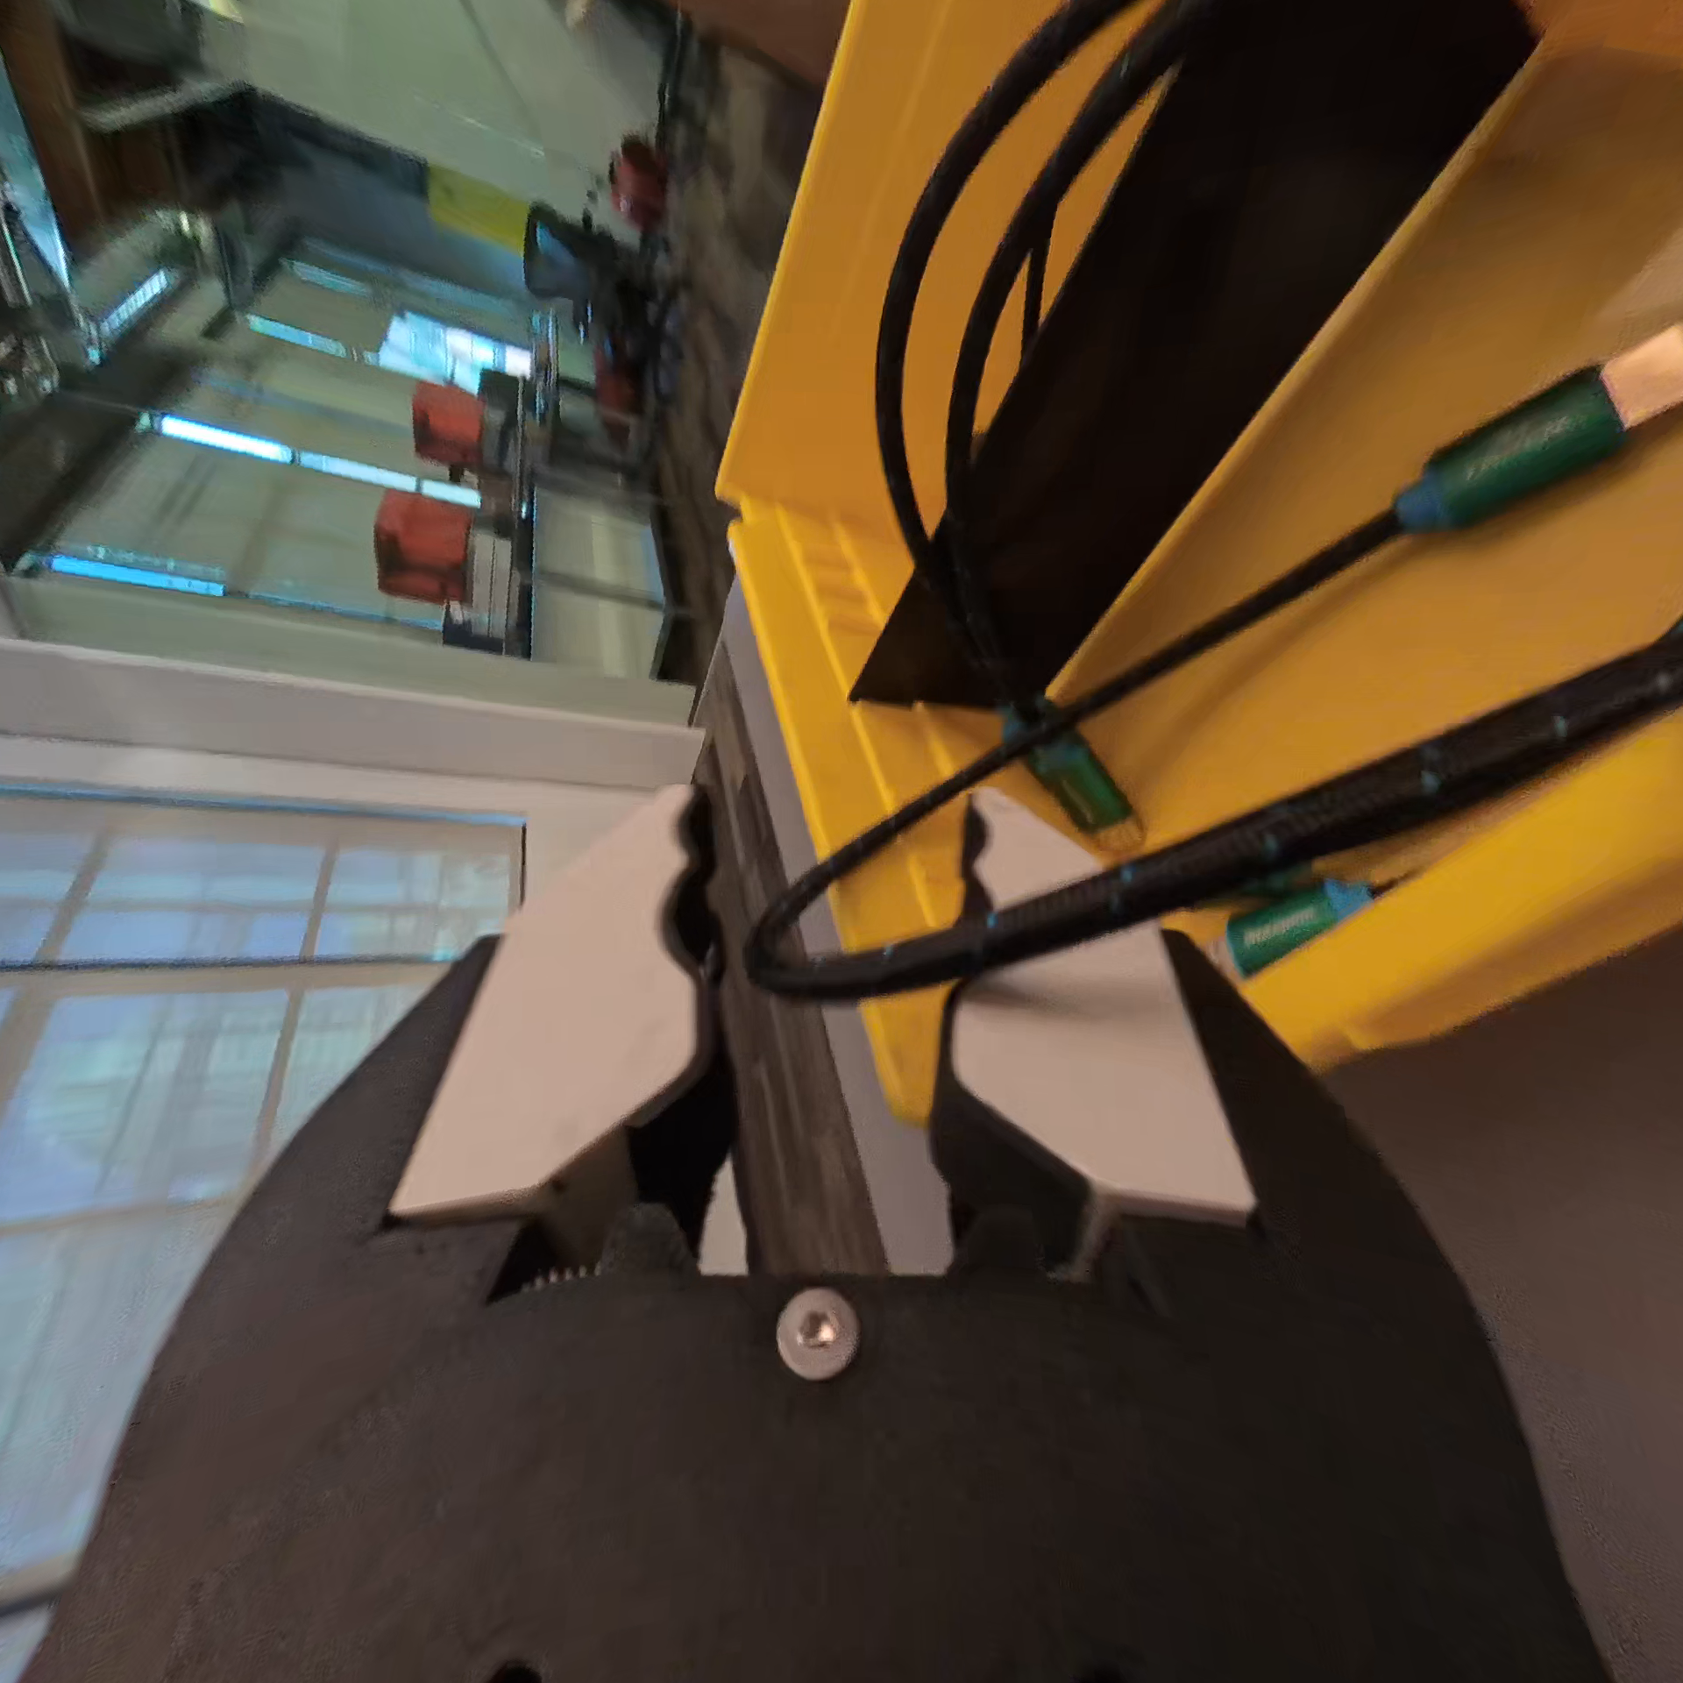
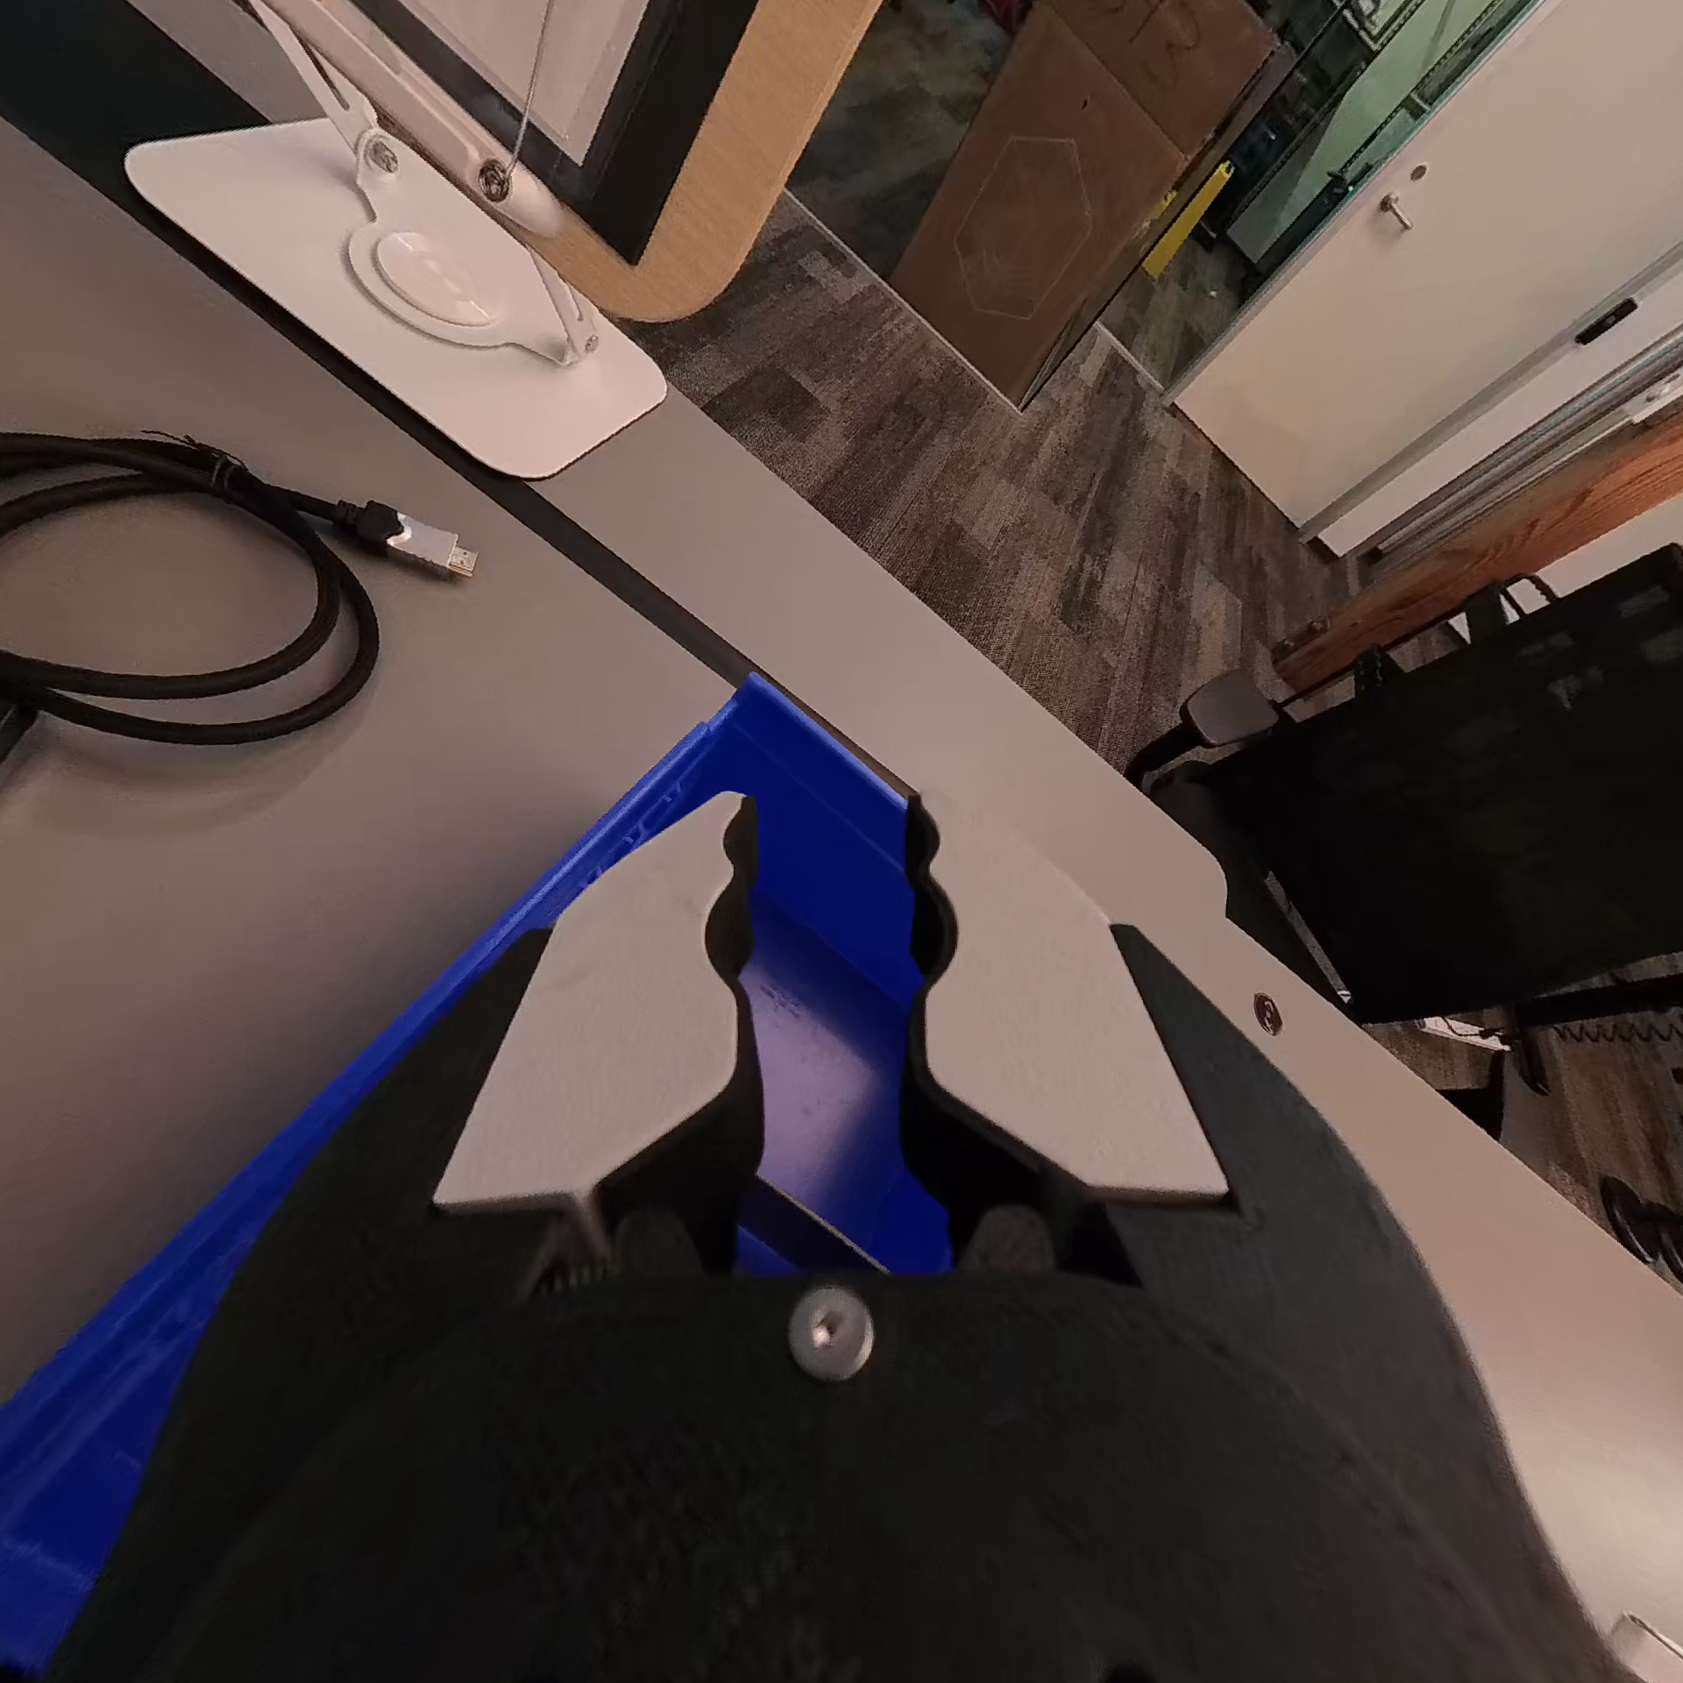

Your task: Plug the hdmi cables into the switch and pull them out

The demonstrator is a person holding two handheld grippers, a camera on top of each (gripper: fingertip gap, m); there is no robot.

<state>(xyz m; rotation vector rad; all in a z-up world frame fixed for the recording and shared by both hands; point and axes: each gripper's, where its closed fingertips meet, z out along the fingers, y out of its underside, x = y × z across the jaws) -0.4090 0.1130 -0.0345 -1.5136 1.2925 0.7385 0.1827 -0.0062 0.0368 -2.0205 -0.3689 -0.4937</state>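
In the left wrist view my left gripper (image 1: 833,820) is open beside a yellow bin (image 1: 1275,729). A loop of black braided HDMI cable (image 1: 774,947) lies in the gap between the fingers and crosses the right finger; the jaws are not closed on it. Three green-sleeved plugs show in the bin: one upper right (image 1: 1521,455), one by the divider (image 1: 1079,792), one lower (image 1: 1293,929). In the right wrist view my right gripper (image 2: 829,810) is open and empty over a blue bin (image 2: 801,874). A coiled black HDMI cable with a silver plug (image 2: 428,546) lies on the grey table (image 2: 273,911). No switch is in view.
A white monitor stand base (image 2: 392,273) sits at the table's far edge. A dark divider (image 1: 1138,410) splits the yellow bin. Past the table edge are carpet (image 2: 911,455), a cardboard box (image 2: 1047,182), a black chair (image 2: 1457,820) and white cabinets (image 2: 1457,273). My right fingertips sit around 60 cm from my left ones.
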